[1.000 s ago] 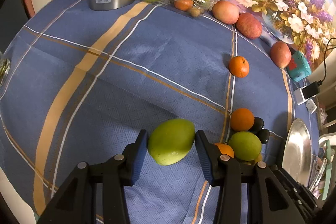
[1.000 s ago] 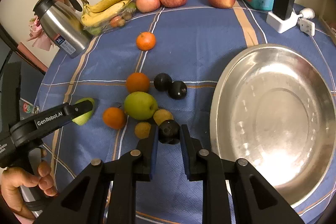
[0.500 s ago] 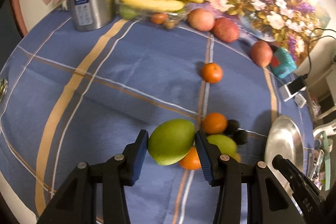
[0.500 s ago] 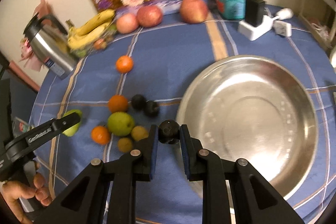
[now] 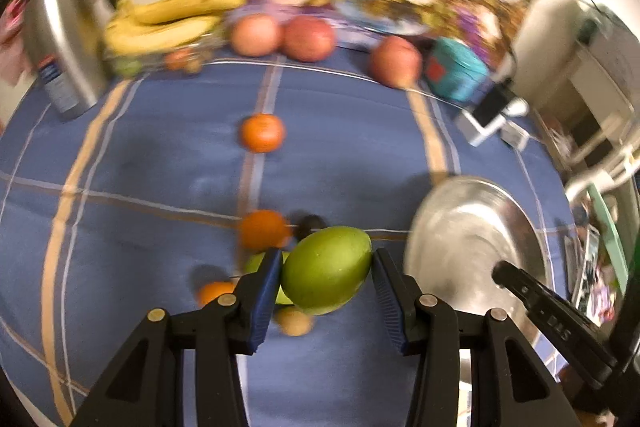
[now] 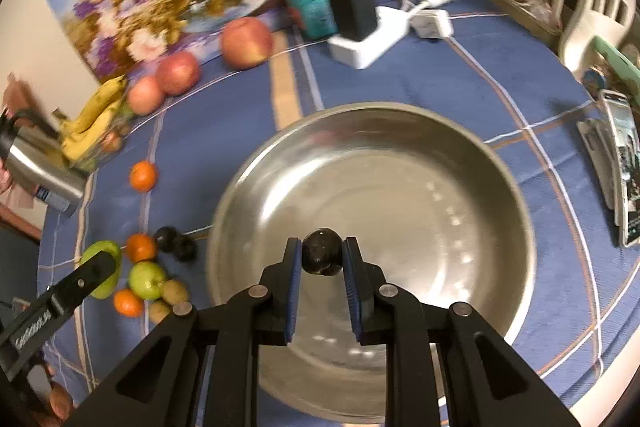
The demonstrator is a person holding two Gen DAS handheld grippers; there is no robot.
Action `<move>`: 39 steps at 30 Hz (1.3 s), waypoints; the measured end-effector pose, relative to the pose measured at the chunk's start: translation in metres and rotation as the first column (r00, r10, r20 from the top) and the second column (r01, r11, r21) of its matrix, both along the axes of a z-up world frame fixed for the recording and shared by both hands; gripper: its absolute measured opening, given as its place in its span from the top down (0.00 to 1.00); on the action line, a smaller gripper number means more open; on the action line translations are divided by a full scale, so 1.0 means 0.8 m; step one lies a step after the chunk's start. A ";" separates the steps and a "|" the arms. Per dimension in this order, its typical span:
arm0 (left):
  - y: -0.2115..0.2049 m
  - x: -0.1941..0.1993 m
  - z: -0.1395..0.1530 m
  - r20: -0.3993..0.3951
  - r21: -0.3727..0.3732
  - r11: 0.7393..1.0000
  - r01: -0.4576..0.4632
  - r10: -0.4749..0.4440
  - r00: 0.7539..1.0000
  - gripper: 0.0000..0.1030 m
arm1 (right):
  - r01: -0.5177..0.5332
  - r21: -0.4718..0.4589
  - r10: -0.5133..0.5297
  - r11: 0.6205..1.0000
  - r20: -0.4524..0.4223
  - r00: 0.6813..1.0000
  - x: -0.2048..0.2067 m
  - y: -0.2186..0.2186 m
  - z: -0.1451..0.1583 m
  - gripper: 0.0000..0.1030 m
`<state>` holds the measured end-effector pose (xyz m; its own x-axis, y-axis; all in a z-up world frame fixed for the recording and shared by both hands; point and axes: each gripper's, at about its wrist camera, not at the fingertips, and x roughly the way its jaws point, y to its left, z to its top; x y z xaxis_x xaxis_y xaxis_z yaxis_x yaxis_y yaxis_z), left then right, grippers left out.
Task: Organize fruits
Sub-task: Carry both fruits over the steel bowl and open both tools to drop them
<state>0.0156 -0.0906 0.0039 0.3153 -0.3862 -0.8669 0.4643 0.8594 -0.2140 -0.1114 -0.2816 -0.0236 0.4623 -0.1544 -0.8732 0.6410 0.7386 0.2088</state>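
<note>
Over the steel bowl [image 6: 500, 187] | your right gripper [image 6: 322, 261] clamps a dark round fruit [image 6: 321, 257] | your left gripper [image 5: 326, 281] grips a green mango [image 5: 326, 269] above the fruit pile beside it

kettle [image 5: 60, 39] cut off, perhaps motion-blurred
</note>
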 end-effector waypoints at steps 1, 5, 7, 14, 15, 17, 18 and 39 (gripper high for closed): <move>-0.009 -0.004 0.001 0.004 0.003 1.000 0.017 -0.017 1.000 0.53 | 0.010 -0.001 -0.010 1.000 -0.001 1.000 -0.003 -0.004 0.000 0.79; -0.050 -0.019 0.002 0.010 0.012 0.995 0.100 -0.100 0.995 0.52 | 0.051 -0.006 -0.051 0.999 -0.005 0.999 -0.011 -0.022 -0.001 0.79; -0.068 -0.025 0.000 0.011 0.014 0.991 0.133 -0.133 0.991 0.52 | 0.063 -0.007 -0.063 0.998 -0.001 0.998 -0.012 -0.029 0.000 0.79; -0.117 -0.039 -0.022 0.011 0.024 0.976 0.217 -0.217 0.976 0.52 | 0.087 0.013 -0.087 0.996 -0.005 0.996 -0.014 -0.046 -0.005 0.79; -0.120 -0.041 -0.028 -0.001 0.026 0.974 0.223 -0.223 0.975 0.52 | 0.088 0.019 -0.088 0.996 -0.007 0.996 -0.013 -0.047 -0.007 0.79; -0.123 -0.045 -0.036 -0.015 0.029 0.972 0.235 -0.234 0.972 0.52 | 0.090 0.041 -0.089 0.995 -0.012 0.996 -0.014 -0.050 -0.012 0.79; -0.125 -0.047 -0.040 -0.016 0.036 0.970 0.240 -0.239 0.971 0.52 | 0.093 0.049 -0.092 0.994 -0.020 0.996 -0.014 -0.051 -0.015 0.79; -0.121 -0.047 -0.040 0.002 0.049 0.972 0.231 -0.231 0.973 0.43 | 0.097 0.053 -0.095 0.994 -0.046 0.994 -0.017 -0.049 -0.017 0.76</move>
